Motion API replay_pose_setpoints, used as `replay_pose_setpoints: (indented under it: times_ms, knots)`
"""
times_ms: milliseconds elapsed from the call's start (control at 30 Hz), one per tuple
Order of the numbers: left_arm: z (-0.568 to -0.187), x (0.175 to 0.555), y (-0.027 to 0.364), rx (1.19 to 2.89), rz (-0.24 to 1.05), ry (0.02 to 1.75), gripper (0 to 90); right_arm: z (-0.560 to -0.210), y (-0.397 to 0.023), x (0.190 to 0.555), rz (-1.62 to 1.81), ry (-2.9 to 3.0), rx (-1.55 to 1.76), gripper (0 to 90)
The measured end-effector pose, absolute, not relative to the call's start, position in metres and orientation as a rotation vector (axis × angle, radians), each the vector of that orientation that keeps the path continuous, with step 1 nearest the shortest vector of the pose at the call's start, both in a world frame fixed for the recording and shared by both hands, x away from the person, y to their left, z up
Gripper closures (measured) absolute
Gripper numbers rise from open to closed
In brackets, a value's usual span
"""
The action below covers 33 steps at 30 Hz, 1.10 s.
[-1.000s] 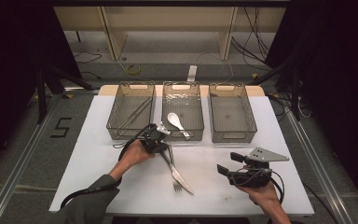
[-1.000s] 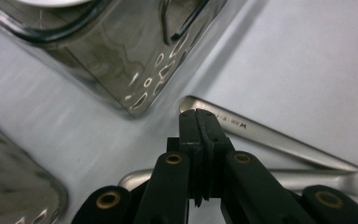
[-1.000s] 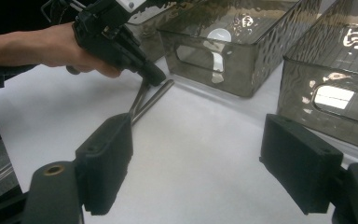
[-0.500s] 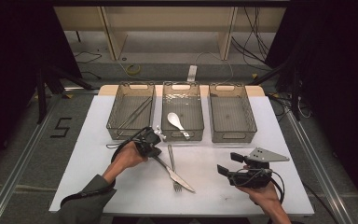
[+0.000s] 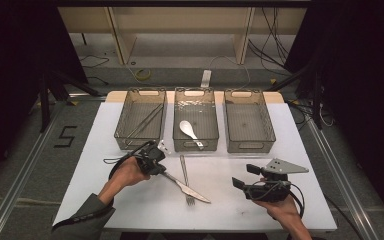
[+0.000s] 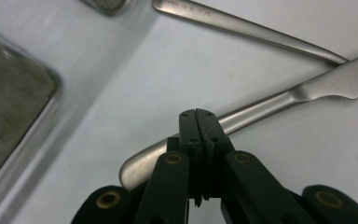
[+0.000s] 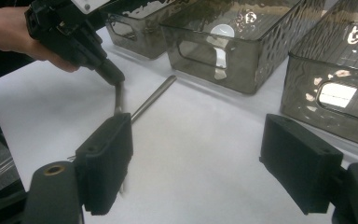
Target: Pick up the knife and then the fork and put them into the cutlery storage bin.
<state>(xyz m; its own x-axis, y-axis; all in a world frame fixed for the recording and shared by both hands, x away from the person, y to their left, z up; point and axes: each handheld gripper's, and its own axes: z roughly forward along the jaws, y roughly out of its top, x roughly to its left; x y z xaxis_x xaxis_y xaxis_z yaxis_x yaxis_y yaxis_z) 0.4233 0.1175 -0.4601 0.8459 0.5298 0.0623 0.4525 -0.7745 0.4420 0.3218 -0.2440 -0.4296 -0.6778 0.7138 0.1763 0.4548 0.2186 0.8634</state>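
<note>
My left gripper is shut on the handle of a steel table knife in front of the left bin. In the left gripper view the jaws are pressed together over the knife handle. The blade runs down to the right and crosses a fork lying on the white table. The right gripper view shows the left gripper with the knife handle hanging from its tip, beside the fork handle. My right gripper rests at the front right, jaws wide open and holding nothing.
Three clear bins stand in a row at the back of the table. The left bin holds chopsticks. A white spoon lies in the middle bin. The right bin has nothing in it.
My left gripper has moved left and slightly toward the front with the knife, swinging the blade across the fork's tines. The right gripper has stayed put.
</note>
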Motion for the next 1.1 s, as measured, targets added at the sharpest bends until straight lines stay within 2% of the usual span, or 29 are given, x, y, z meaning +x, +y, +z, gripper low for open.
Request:
replay_pose_setpoints:
  times_ms: [133,467,900,1100]
  knots:
    - [-0.463,0.426,0.108,2.613,0.277,0.705,88.8,-0.430,-0.243,0.322,1.440,2.243,1.096,26.0]
    - [-0.467,0.429,0.108,2.643,0.254,0.776,88.8,-0.430,-0.243,0.322,1.438,2.245,1.099,26.0]
    - [-0.463,0.412,0.118,2.743,0.117,0.797,88.9,-0.431,-0.242,0.322,1.423,2.258,1.094,26.0]
    - [-0.462,0.396,0.120,2.769,0.095,0.785,88.9,-0.431,-0.241,0.321,1.414,2.263,1.088,26.0]
